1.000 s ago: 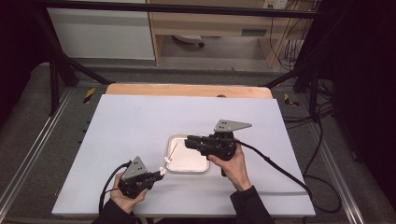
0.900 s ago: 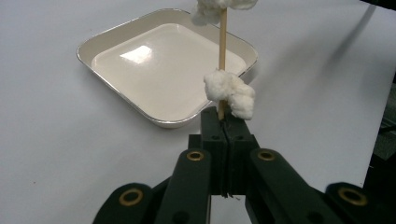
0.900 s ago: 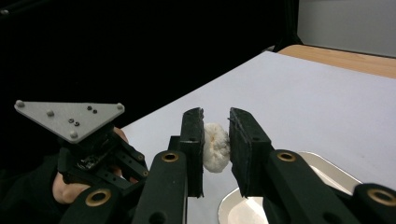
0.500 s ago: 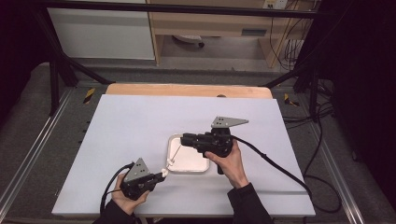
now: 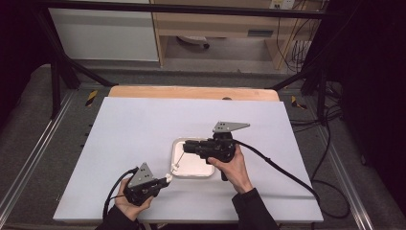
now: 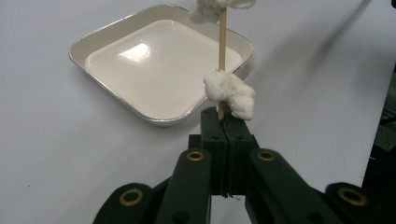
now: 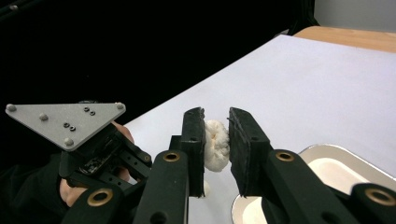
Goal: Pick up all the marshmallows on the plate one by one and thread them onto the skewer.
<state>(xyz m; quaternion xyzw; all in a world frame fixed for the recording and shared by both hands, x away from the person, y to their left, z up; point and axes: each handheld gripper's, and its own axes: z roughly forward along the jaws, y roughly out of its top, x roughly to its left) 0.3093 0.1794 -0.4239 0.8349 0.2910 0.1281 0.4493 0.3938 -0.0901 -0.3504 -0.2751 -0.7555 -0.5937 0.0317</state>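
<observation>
Just beside the tray (image 6: 107, 44), the left claw (image 6: 223, 122) is clenched on a thin skewer (image 6: 222, 42). The right claw (image 7: 216, 140) squeezes a soft white lump (image 7: 215, 144) on it; it looks light and crumbly, best pinched gently.

White table (image 5: 143, 124), wooden far edge (image 5: 191, 92)

This looks like a lab or robotics test room rather than a home. A counter (image 5: 143, 124) covered with a plain white sheet stands inside a black metal frame (image 5: 57, 72), with grey carpet (image 5: 28, 120) around it. Bundled black cables (image 5: 330, 139) trail along the right side, and yellow-black hazard tape (image 5: 91, 97) marks the floor rails. Plain wooden cabinets (image 5: 215, 24) stand at the far wall.
</observation>
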